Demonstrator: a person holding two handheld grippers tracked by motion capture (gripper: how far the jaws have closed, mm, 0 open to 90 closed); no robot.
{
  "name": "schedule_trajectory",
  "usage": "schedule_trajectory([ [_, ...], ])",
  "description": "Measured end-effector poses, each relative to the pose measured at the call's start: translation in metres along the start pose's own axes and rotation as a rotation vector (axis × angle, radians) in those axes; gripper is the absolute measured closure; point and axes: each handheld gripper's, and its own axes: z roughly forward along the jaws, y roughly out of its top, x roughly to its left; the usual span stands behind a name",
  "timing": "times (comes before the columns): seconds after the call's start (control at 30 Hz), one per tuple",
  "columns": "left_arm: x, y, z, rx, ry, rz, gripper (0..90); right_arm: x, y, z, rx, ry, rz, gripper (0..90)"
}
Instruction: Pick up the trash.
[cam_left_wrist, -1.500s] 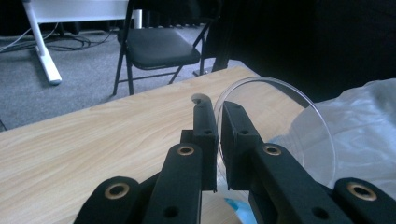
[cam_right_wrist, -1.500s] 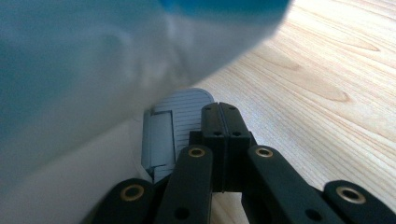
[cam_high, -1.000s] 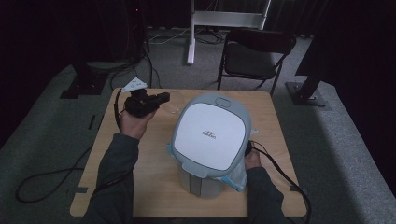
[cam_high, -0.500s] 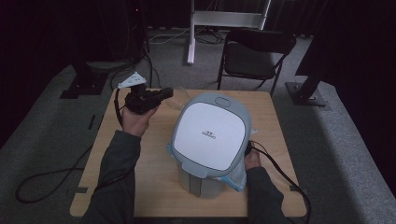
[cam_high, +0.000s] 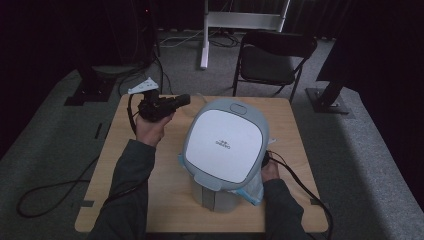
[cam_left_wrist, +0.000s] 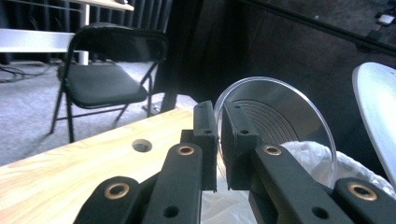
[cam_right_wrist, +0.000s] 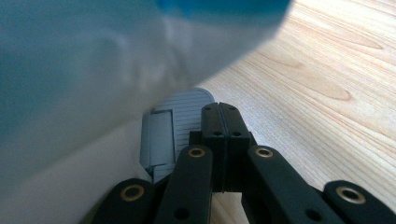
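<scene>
The left hand-held gripper (cam_high: 183, 99) is held above the counter (cam_high: 150, 200) left of the bin (cam_high: 220, 197), its jaws clamped on the edge of a clear round lid (cam_left_wrist: 280, 126). The right hand-held gripper (cam_right_wrist: 219, 116), jaws fully closed on nothing, rests beside the bin's base, under its open grey lid (cam_high: 225, 142).

A: What can't you make out?

B: From above, the right tool (cam_high: 266, 161) is mostly tucked behind the open grey lid (cam_high: 226, 141) of the bin, so its jaws are hidden there.

A: And in its own view?

B: The pale bin wall (cam_right_wrist: 70, 84) is one blur, with a blue smear cut off at the top edge.

A: The left side?

B: The clear disc (cam_left_wrist: 280, 121) is partly behind the left tool (cam_left_wrist: 218, 140), and the lid runs off the right edge.
</scene>
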Motion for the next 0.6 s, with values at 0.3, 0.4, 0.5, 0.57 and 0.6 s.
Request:
schedule_trajectory([
  [0.3,0.000,-0.006,0.009,0.020,-0.030,-0.019,85.9,0.000,0.000,0.000,0.000,0.000,0.000,90.0],
  [0.4,0.000,-0.009,0.012,0.029,-0.046,-0.025,85.9,0.000,0.000,0.000,0.000,0.000,-0.001,90.0],
  [0.5,0.000,-0.010,0.014,0.033,-0.048,-0.028,86.1,0.000,0.000,0.000,0.000,0.000,0.001,90.0],
  [0.57,0.001,-0.009,0.013,0.028,-0.052,-0.033,86.1,0.000,0.000,0.000,0.000,-0.001,0.001,90.0],
  [0.6,0.002,-0.008,0.011,0.012,-0.055,-0.039,86.1,0.000,0.000,0.000,0.001,0.001,-0.004,90.0],
])
